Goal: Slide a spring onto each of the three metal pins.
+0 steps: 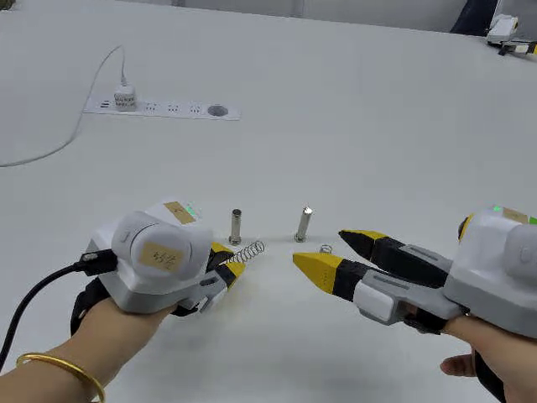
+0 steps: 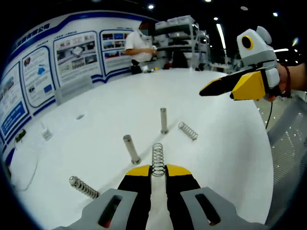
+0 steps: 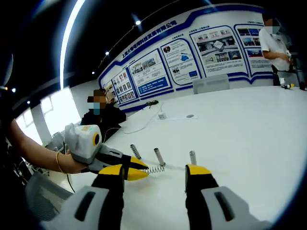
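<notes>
Left gripper view: the left tongs (image 2: 157, 170) are clamped on the lower end of a spring (image 2: 157, 157), whose free end points forward over the white worktop (image 2: 230, 158). The nearest bare pin (image 2: 130, 149) stands at eleven o'clock of the held spring. A second bare pin (image 2: 164, 120) stands at twelve o'clock beyond it. Both are upright. A loose spring (image 2: 188, 131) lies at one o'clock, just beside the second pin. At eight o'clock a third pin (image 2: 82, 187) appears to carry a coil already. The right tongs (image 3: 155, 170) are apart and hold nothing.

Assessment: one pin is loaded and two are outstanding; threading of the held spring is not yet begun.

Recommended: turn the spring's axis upright, set its open end squarely over the nearest pin's tip, then lower it along the pin without side load. A skewed approach risks snagging a coil or tipping the pin.
</notes>
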Motion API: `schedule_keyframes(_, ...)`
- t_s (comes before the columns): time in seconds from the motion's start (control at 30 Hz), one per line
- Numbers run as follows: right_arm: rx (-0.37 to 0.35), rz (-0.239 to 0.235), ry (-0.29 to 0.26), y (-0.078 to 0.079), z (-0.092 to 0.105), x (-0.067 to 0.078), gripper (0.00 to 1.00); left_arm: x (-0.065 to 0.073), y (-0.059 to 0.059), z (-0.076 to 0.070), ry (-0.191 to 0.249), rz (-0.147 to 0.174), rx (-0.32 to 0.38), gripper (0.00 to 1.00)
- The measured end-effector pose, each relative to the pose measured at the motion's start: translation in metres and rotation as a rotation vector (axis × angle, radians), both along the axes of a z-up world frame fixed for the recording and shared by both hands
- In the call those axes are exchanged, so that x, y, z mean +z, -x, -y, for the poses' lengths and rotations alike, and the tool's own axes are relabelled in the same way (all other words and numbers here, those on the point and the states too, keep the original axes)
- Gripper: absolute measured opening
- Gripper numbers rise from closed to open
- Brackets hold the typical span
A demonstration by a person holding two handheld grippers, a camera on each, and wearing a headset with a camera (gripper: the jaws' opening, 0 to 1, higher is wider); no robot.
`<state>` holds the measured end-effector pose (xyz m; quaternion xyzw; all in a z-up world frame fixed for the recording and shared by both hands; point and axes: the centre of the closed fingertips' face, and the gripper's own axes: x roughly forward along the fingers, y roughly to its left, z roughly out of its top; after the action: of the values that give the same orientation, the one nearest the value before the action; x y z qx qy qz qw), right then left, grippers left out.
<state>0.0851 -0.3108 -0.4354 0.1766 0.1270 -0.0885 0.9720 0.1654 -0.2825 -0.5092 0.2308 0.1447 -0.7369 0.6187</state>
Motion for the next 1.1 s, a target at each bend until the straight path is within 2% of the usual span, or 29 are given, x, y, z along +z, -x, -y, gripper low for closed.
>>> schedule_keyframes(0.13, -0.004, 0.016, -0.029, -0.003, 0.001, 0.003, 0.52, 0.015, 0.002, -0.004, 0.044, -0.026, 0.008, 0.10)
schedule_keyframes(0.23, -0.005, 0.038, -0.041, -0.007, 0.001, 0.008, 0.49, 0.023, 0.005, -0.008, 0.069, -0.029, 0.007, 0.10)
schedule_keyframes(0.47, -0.007, 0.078, -0.131, -0.018, -0.002, 0.014, 0.45, 0.042, 0.011, -0.019, 0.136, -0.048, 0.016, 0.10)
schedule_keyframes(0.7, 0.000, 0.088, -0.159, -0.027, -0.006, 0.017, 0.41, 0.063, 0.014, -0.027, 0.214, -0.037, 0.024, 0.10)
schedule_keyframes(0.8, -0.001, 0.118, -0.213, -0.032, -0.010, 0.021, 0.40, 0.072, 0.016, -0.030, 0.249, -0.032, 0.022, 0.10)
schedule_keyframes(0.9, 0.003, 0.128, -0.238, -0.036, -0.014, 0.023, 0.39, 0.078, 0.018, -0.033, 0.280, -0.017, 0.007, 0.10)
schedule_keyframes(1.0, 0.007, 0.134, -0.267, -0.039, -0.017, 0.023, 0.38, 0.079, 0.019, -0.034, 0.292, -0.017, 0.006, 0.10)
schedule_keyframes(1.1, 0.013, 0.143, -0.324, -0.043, -0.023, 0.023, 0.36, 0.083, 0.020, -0.036, 0.318, -0.026, 0.002, 0.10)
